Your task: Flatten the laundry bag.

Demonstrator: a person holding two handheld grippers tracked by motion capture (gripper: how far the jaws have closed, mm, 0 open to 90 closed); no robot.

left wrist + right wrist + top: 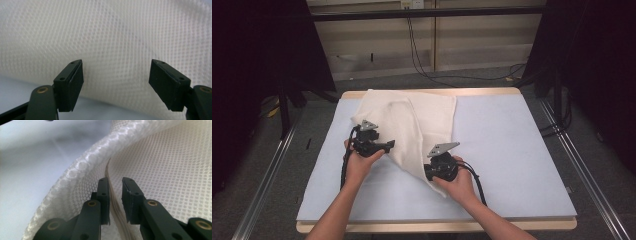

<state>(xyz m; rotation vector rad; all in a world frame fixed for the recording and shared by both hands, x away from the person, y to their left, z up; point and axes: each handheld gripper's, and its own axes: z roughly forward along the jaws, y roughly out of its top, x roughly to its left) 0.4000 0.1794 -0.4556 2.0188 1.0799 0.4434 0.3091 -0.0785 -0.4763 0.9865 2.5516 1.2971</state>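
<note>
While the folding is only partly done, the white mesh cloth (412,125) is left rumpled on the surface (512,150).
Its near corner is pinched in the right gripper (115,195); the left gripper (116,82) is held wide open beside the cloth, gripping nothing.

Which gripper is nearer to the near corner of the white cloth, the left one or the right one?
Right. The right gripper sits at the white cloth's near corner, jaws around its edge. The left gripper is farther up, at the cloth's left edge, jaws open.

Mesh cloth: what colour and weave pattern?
Cream-white mesh cloth with a fine honeycomb grid of small holes; the right gripper view shows it best.
</note>
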